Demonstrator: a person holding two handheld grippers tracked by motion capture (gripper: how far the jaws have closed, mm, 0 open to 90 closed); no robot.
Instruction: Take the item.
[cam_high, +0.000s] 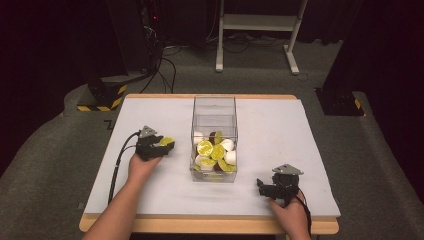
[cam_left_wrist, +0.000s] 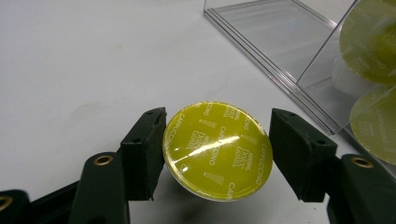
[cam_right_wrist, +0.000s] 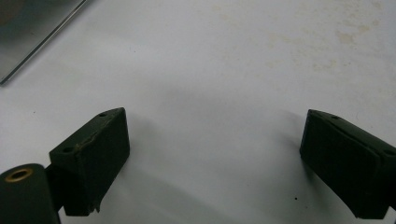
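A coffee capsule with a yellow-green foil lid (cam_left_wrist: 217, 150) printed "Cappuccino" sits between the jaws of my left gripper (cam_left_wrist: 217, 154), which is shut on its rim. In the high view that gripper (cam_high: 167, 145) is left of a clear plastic box (cam_high: 214, 106) and carries the capsule (cam_high: 166, 141) just above the table. The box holds several capsules (cam_high: 215, 152), some with yellow-green lids, some white, one dark. My right gripper (cam_high: 261, 186) rests near the table's front right, and in its own view the right gripper (cam_right_wrist: 215, 161) stands open over bare white surface.
The white tabletop (cam_high: 280, 130) has a wooden edge along the front. The clear box wall (cam_left_wrist: 299, 60) lies close to the right of the held capsule. Beyond the table stand a white desk frame (cam_high: 257, 30) and black stands with hazard stripes (cam_high: 102, 97).
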